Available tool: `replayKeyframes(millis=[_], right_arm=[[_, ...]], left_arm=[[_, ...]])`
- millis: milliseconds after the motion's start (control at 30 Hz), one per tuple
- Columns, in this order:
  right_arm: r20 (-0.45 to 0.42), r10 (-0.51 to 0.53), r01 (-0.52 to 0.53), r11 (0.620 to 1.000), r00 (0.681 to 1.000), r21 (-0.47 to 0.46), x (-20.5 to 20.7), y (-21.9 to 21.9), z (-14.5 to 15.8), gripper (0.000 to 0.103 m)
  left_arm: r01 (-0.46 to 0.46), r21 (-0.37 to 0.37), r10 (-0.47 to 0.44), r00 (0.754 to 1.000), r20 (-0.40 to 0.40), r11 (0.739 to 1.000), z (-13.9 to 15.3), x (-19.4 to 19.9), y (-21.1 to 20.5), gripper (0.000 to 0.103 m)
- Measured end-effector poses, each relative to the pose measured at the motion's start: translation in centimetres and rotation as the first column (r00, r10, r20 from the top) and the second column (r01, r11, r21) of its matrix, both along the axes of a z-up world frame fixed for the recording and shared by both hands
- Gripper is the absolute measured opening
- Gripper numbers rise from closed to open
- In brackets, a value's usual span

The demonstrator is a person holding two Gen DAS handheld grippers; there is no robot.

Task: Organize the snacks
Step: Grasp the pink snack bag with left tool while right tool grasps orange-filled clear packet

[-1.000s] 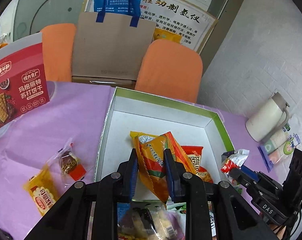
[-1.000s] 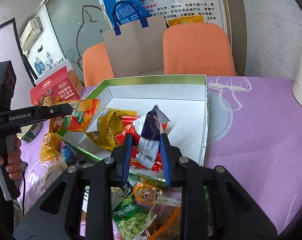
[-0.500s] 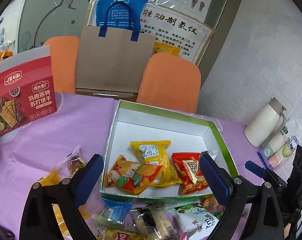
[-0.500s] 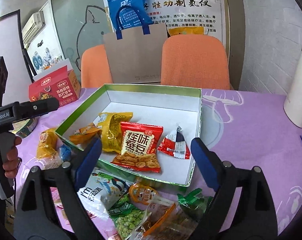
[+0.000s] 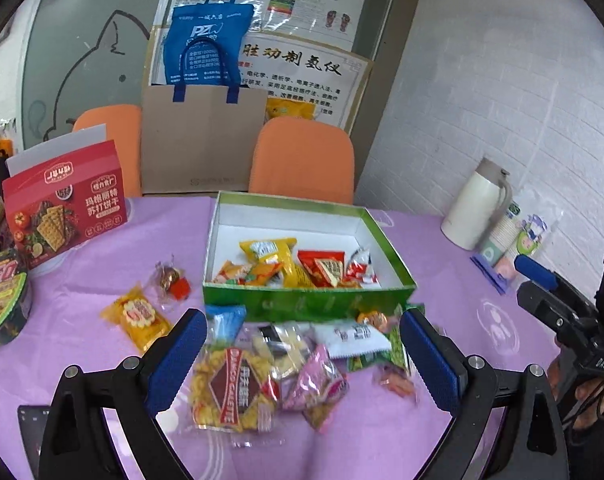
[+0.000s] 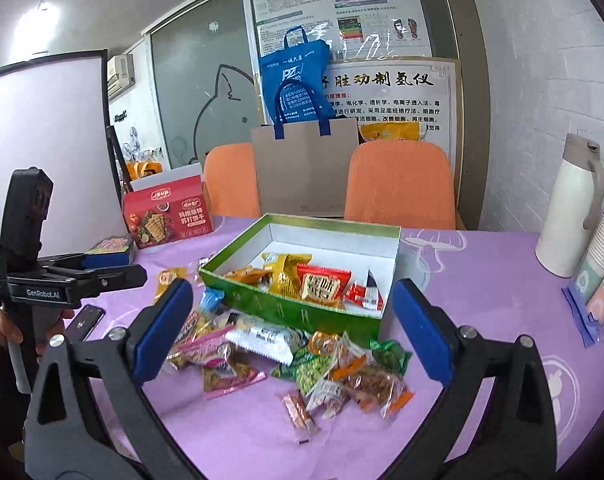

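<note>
**Both grippers empty above the loose snack pile**

Left wrist view: the left gripper (image 5: 302, 344) hangs with fingers spread wide, holding nothing, above the snack pile (image 5: 286, 372) on the purple surface (image 5: 82, 280), just in front of the green box (image 5: 314, 304). The nearest piece, a yellow cracker packet (image 5: 230, 388), lies flat, its long axis running roughly away from the camera. It looks light, crinkly and slippery; a pinch across a sealed edge seems safest.

Right wrist view: the right gripper (image 6: 292, 328) is equally wide open and empty. A white packet (image 6: 266, 338) lies crosswise, left to right. Contents are likely brittle.
</note>
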State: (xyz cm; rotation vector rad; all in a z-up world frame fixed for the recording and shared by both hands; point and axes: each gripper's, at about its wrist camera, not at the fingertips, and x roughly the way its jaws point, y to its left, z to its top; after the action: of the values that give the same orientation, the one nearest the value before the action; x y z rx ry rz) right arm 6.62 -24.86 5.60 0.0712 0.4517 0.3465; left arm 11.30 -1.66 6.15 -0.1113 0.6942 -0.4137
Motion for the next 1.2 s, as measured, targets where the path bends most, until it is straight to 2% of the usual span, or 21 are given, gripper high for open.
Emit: replayKeyframes(millis=[100, 233, 300, 367, 400, 467, 533, 567, 600, 667, 733, 833, 933, 1133, 1200], right_arm=[[-0.064, 0.018, -0.018, 1.0, 0.998, 0.003, -1.6, -0.4, -3.3, 0.1], [-0.232, 0.056, -0.047, 0.998, 0.971, 0.046, -1.5, -0.8, -8.7, 0.097], [-0.293, 0.081, -0.069, 0.996, 0.953, 0.052, -0.8, -0.3, -10.4, 0.077], [-0.328, 0.091, -0.088, 0.996, 0.94, 0.025, 0.0, 0.7, -11.8, 0.065], [-0.334, 0.09, -0.092, 0.996, 0.938, 0.008, 0.6, 1.1, -12.2, 0.06], [-0.328, 0.083, -0.095, 0.995, 0.941, -0.02, 1.3, 1.9, -12.7, 0.058], [-0.323, 0.063, -0.084, 0.995, 0.944, -0.05, 2.0, 2.4, -13.0, 0.047], [-0.339, 0.068, -0.088, 0.995, 0.938, -0.044, 2.2, 2.5, -13.3, 0.034], [-0.354, 0.079, -0.095, 0.995, 0.932, -0.028, 2.2, 2.5, -13.4, 0.026], [-0.365, 0.14, -0.142, 0.99, 0.921, 0.02, 1.3, 2.6, -13.4, 0.023], [-0.35, 0.149, -0.151, 0.988, 0.925, 0.023, 0.4, 2.6, -13.0, 0.023], [-0.328, 0.112, -0.128, 0.991, 0.938, -0.027, -0.1, 2.3, -12.6, 0.023], [-0.329, 0.111, -0.129, 0.991, 0.938, -0.033, 0.4, 2.6, -12.6, 0.024], [-0.342, 0.112, -0.125, 0.992, 0.933, -0.014, 1.0, 3.3, -13.1, 0.036], [-0.334, 0.108, -0.121, 0.992, 0.936, -0.019, 1.2, 3.6, -13.1, 0.046]], left_arm=[[0.029, 0.014, -0.029, 0.999, -0.027, 0.999, -2.6, -2.6, -0.2, 0.099], [0.044, 0.021, -0.042, 0.995, -0.094, 0.999, -6.3, -4.9, -0.3, 0.099], [0.036, 0.004, -0.035, 0.99, -0.139, 0.999, -8.0, -5.9, 0.2, 0.099], [0.019, -0.021, -0.022, 0.987, -0.161, 1.0, -8.8, -6.7, 0.9, 0.099], [0.01, -0.03, -0.015, 0.986, -0.164, 1.0, -8.9, -7.0, 1.3, 0.099], [-0.011, -0.032, 0.006, 0.987, -0.16, 0.999, -8.8, -7.4, 2.0, 0.099], [-0.023, -0.037, 0.017, 0.989, -0.145, 0.999, -8.4, -7.5, 2.4, 0.099], [-0.023, -0.043, 0.017, 0.99, -0.14, 0.999, -8.3, -7.4, 2.5, 0.099], [-0.022, -0.046, 0.016, 0.99, -0.137, 0.999, -8.2, -7.3, 2.5, 0.099], [-0.012, -0.046, 0.005, 0.991, -0.134, 0.999, -8.2, -7.1, 2.3, 0.099], [0.006, -0.049, -0.012, 0.991, -0.13, 0.999, -8.3, -6.7, 1.7, 0.099], [0.032, -0.052, -0.039, 0.991, -0.128, 0.998, -8.2, -6.0, 0.7, 0.099], [0.052, -0.05, -0.057, 0.993, -0.106, 0.997, -7.8, -5.1, -0.4, 0.099], [0.079, 0.004, -0.079, 0.993, -0.091, 0.997, -7.6, -1.8, -2.8, 0.099], [0.095, 0.022, -0.093, 0.991, -0.094, 0.995, -7.9, -0.5, -3.5, 0.099]])
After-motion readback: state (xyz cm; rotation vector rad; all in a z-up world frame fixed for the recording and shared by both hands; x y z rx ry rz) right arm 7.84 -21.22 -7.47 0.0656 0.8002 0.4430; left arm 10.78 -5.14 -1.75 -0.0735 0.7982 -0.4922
